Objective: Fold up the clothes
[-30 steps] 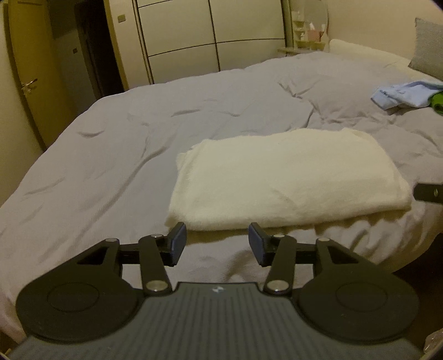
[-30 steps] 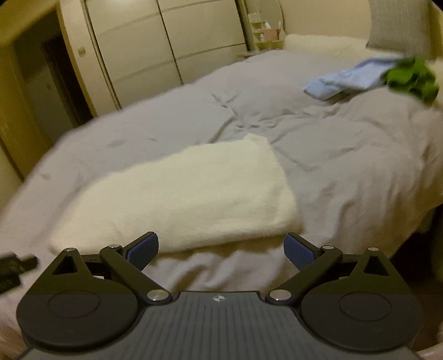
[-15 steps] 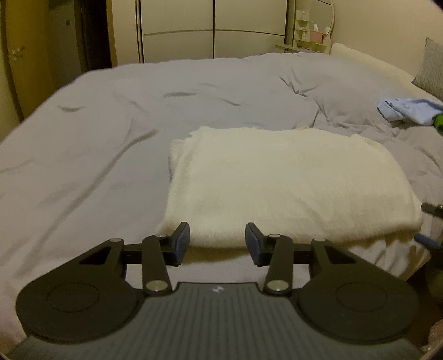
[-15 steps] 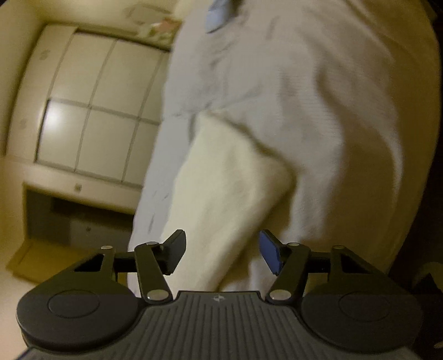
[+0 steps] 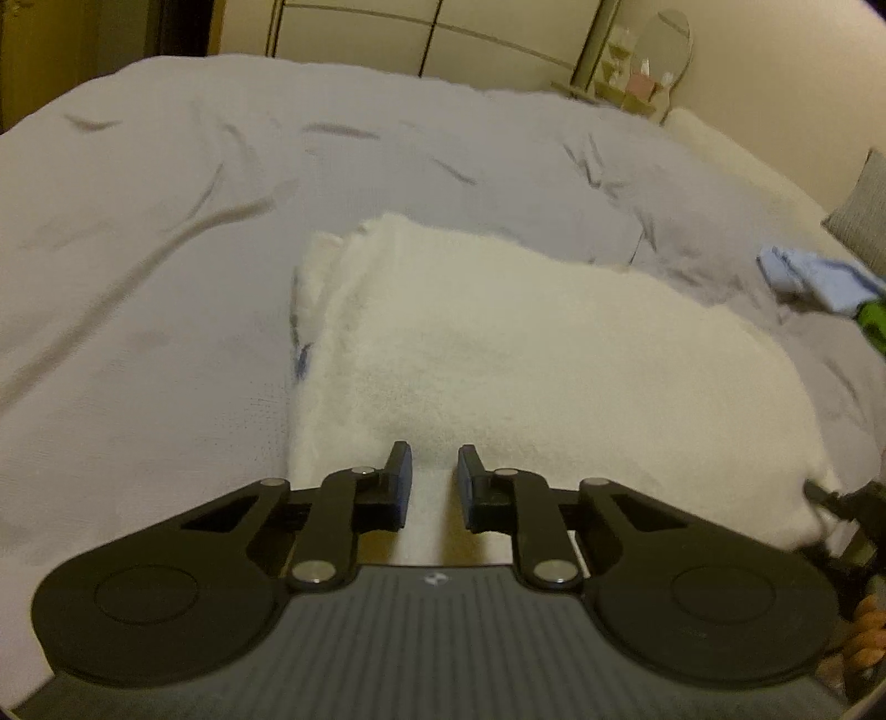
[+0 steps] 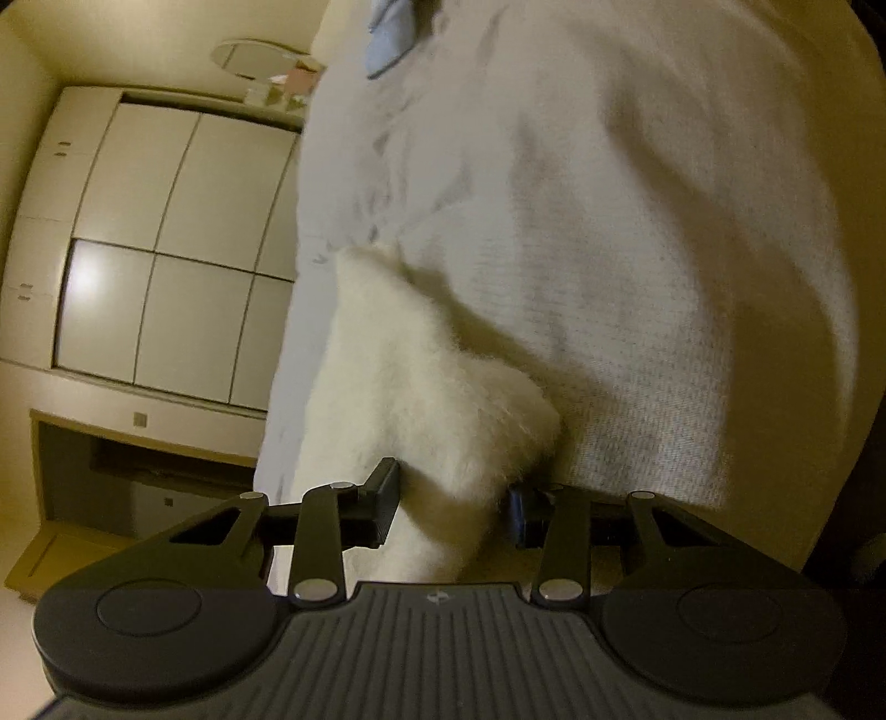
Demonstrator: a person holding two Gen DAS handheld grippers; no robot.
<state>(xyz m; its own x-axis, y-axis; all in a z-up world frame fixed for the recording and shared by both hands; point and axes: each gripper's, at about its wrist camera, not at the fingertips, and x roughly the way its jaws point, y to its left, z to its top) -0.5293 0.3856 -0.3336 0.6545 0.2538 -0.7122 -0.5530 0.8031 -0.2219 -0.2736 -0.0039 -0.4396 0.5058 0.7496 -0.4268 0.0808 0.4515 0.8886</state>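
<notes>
We see a folded cream-white fluffy garment (image 5: 554, 365) lying on a bed covered with a pale grey, lightly wrinkled duvet (image 5: 166, 249). It sits near the bed's near edge, long side running left to right in the left wrist view, with layered edges showing at its left end.

Left gripper (image 5: 433, 487): black fingers (image 5: 400, 482) with blue pads, a narrow gap between them. The near edge of the cream garment runs into that gap. We cannot tell whether the pads actually touch the fabric or just straddle it; they are not fully together.

Right gripper (image 6: 453, 507): rolled on its side, so the bed surface reads as vertical in the right wrist view. A corner of the cream garment (image 6: 432, 399) fills the space between its two fingers, and the fabric bulges out around the pads. It looks clamped on that corner. The right-hand pad is mostly hidden by the fluff. In the left wrist view the tip of this gripper shows at the far right edge, at the garment's right near corner.

Elsewhere on the bed: a crumpled light blue cloth (image 5: 814, 274) well apart from the garment, toward the headboard side, with a bit of bright green fabric (image 5: 875, 321) just beside it at the frame edge. A grey pillow (image 5: 864, 216) sits past those.

Background: a cream wardrobe with panelled doors (image 6: 166, 249) beyond the far side of the bed, and an oval mirror (image 5: 667, 44) over a small shelf with blurred items. The picture is soft in both views.
</notes>
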